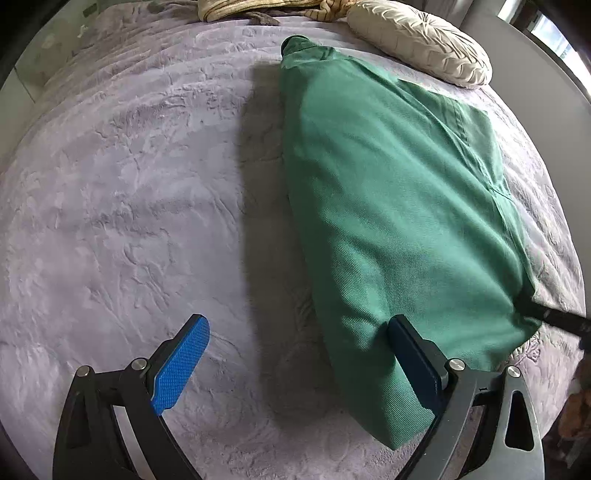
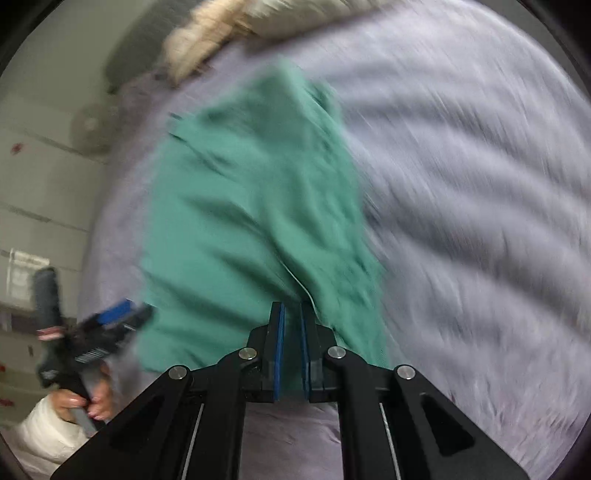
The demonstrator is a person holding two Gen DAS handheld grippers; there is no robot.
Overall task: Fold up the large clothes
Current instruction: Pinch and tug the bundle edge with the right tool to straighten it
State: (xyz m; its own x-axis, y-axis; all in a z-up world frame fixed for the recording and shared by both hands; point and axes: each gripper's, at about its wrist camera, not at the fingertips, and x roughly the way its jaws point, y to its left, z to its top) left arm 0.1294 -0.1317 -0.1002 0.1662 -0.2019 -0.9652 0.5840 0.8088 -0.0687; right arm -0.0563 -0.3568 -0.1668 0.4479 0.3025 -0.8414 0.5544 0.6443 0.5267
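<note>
- Pinching a fold of the green garment [image 2: 255, 206], the right hand-held gripper [image 2: 291, 332] is clenching its blue pads on the cloth.
- Spreading wide, the left hand-held gripper [image 1: 295, 354] is gripping nothing, one pad resting beside the garment's near edge.
- Lying folded lengthwise, the garment is stretching across the lilac plush bedspread [image 1: 129, 206], a cream round pillow [image 1: 421, 40] sitting beyond it.

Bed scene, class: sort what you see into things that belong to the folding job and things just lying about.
Job:
green garment
right tongs, shut on its edge
left tongs, open

Lying about:
round cream cushion
striped cloth
lilac bedspread
</note>
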